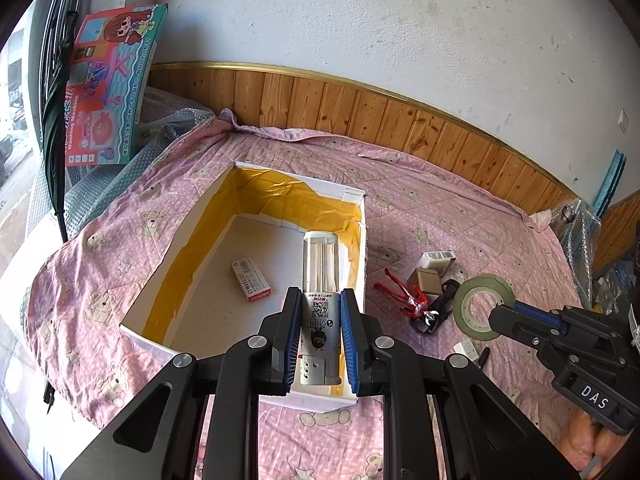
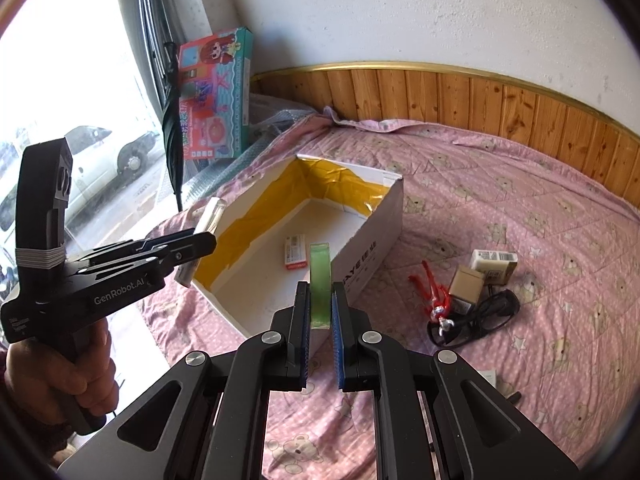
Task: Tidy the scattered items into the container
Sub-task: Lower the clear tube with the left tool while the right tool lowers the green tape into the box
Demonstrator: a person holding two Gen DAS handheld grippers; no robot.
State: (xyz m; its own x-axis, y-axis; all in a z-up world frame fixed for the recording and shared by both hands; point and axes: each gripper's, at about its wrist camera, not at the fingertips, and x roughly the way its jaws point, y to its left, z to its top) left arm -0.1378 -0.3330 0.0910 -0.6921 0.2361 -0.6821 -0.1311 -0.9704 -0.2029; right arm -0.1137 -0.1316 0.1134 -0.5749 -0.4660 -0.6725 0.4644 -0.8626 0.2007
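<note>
Left gripper (image 1: 320, 328) jaws pinching a white lamp-like gadget (image 1: 320, 304) by its printed lower body, clear tube end pointing forward, hanging over the near end of the open white box (image 1: 362, 240). Looks held lengthwise so it drops in flat along the box floor. Right gripper (image 2: 320, 312) jaws pressed on a green tape roll (image 2: 319, 276), gripped across its flat faces and standing on edge, hovering at the box's near-right wall. Probably queued behind the left for its own drop, judging by how close both sit to the rim.

Box has yellow tape lining (image 1: 280, 194) on the inner walls; one small red-and-white packet (image 1: 252, 279) already lies on its floor. So the task is partway: one in, two in hand.

Still loose on the cover to the right of the box: red tasselled trinket (image 2: 434, 294), two small cartons (image 2: 480, 270), a black cable (image 2: 484, 320), another small white piece near the right gripper, unclear what.

Surface is a pink bear-print quilt (image 2: 520, 208), soft, wrinkled. Wood panelling (image 2: 460, 92) under a rough white wall behind. A toy washing-machine box (image 2: 216, 96) and a furled dark umbrella (image 2: 172, 120) lean by the bright window at the left. Person's hand (image 2: 68, 364) visible on the left grip.
</note>
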